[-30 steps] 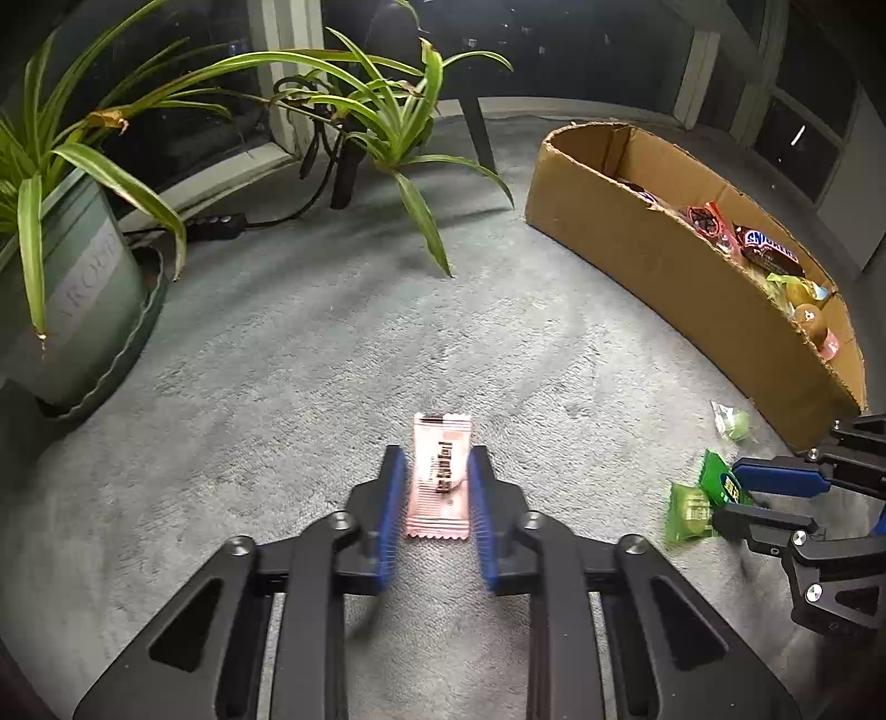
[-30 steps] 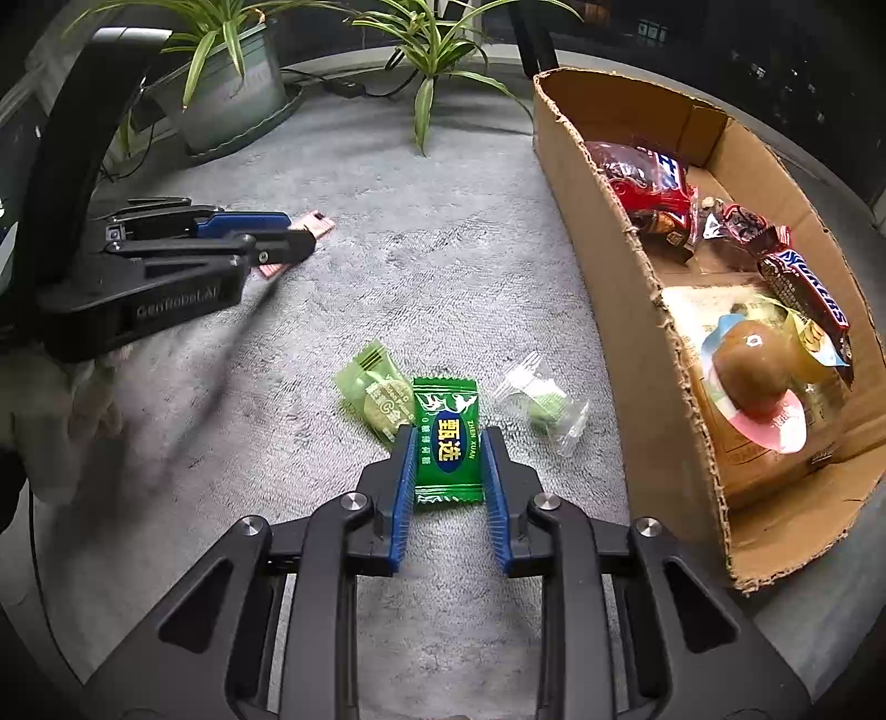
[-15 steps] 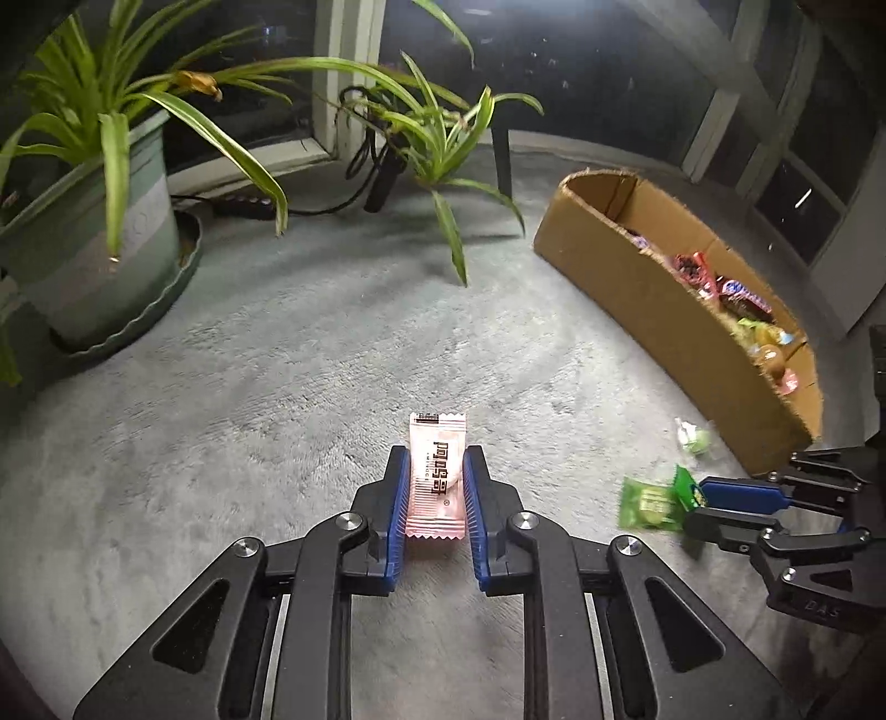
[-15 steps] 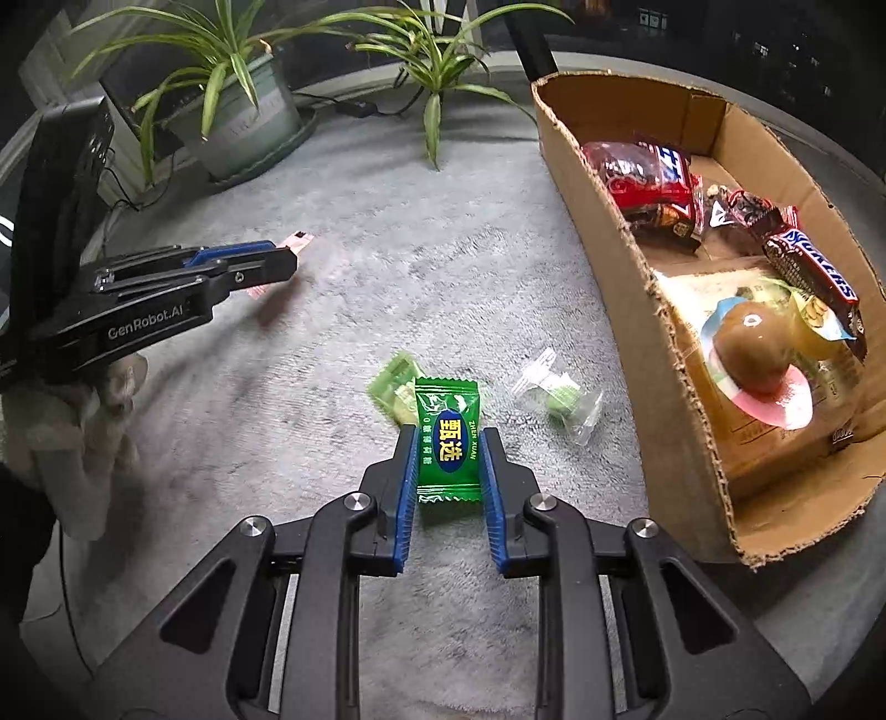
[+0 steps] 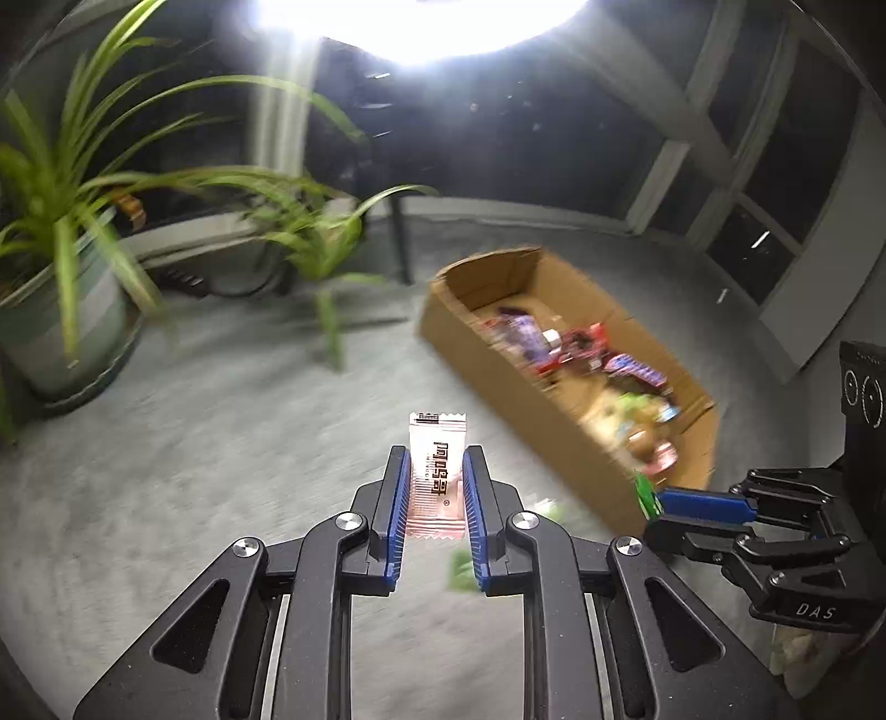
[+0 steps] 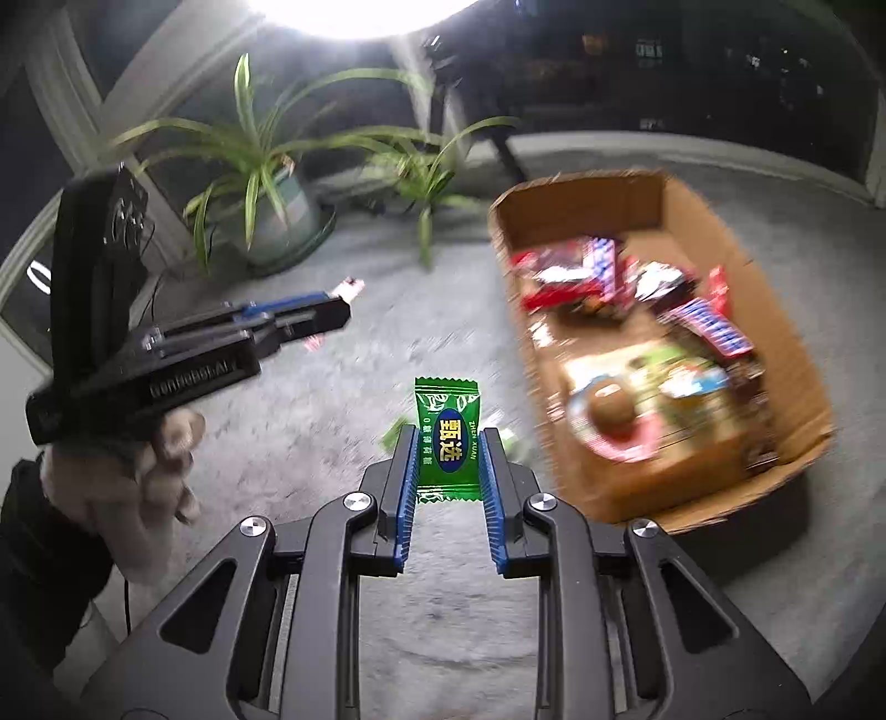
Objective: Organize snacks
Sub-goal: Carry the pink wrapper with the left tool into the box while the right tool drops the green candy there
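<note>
Snacks sit in both of my tools right now. My left gripper (image 5: 436,482) is closed on a pink candy packet (image 5: 437,476), the blue pads (image 5: 400,512) pressing its two long edges, with the crimped top end and its dark lettering sticking out past the fingertips. The packet is up in the air above the grey carpet (image 5: 194,443), short of the cardboard box (image 5: 531,410), which lies ahead and to the right. My right gripper (image 6: 447,459) is likewise closed, on a green candy packet (image 6: 447,437) with a dark blue oval and yellow characters on its face; the pads (image 6: 492,498) grip both sides and the upper half of the wrapper stands clear of them. It too is off the floor, just left of the box's near long wall (image 6: 531,354).

Seen from the left wrist, the right gripper (image 5: 653,501) shows side-on by the near corner of the box with a sliver of green at its tip. From the right wrist, the left gripper (image 6: 346,302) shows at left, held in my gloved left hand (image 6: 127,459), with a bit of pink at its tip.

Inside the box lies a blurred heap of wrapped snacks (image 6: 637,332) in red, blue, yellow and green. A few pale green wrappers (image 5: 462,570) remain on the carpet beneath the grippers, too blurred to read. Behind stand a potted spider plant (image 5: 61,260) in a pale pot, a second smaller plant (image 5: 315,243), dark windows, and a bright ceiling lamp (image 5: 421,27) overhead.
</note>
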The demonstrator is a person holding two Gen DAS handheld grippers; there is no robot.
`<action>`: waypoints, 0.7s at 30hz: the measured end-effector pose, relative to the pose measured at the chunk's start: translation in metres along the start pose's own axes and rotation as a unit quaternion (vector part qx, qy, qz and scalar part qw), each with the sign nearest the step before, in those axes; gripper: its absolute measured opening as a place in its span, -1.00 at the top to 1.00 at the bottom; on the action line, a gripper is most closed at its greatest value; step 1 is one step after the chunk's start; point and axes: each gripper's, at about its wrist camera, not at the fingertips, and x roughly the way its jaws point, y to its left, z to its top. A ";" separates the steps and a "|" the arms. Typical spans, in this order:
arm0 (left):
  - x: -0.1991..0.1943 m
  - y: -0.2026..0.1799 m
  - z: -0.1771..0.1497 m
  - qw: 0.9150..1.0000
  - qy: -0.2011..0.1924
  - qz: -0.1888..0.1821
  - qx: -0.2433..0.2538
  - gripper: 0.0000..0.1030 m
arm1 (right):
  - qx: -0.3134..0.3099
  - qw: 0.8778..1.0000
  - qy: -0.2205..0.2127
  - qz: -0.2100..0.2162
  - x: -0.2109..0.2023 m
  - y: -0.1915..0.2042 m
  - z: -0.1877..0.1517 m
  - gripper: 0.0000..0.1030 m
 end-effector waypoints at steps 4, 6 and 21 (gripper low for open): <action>0.011 -0.030 0.013 1.000 -0.006 -0.013 0.004 0.66 | 0.007 1.000 -0.011 -0.017 -0.015 -0.026 0.008 0.57; 0.018 -0.044 0.020 1.000 -0.010 -0.019 0.002 0.66 | 0.009 1.000 -0.014 -0.024 -0.020 -0.040 0.010 0.57; 0.059 -0.097 0.041 1.000 -0.008 -0.014 -0.024 0.64 | -0.019 0.999 -0.003 -0.037 -0.019 -0.090 0.023 0.53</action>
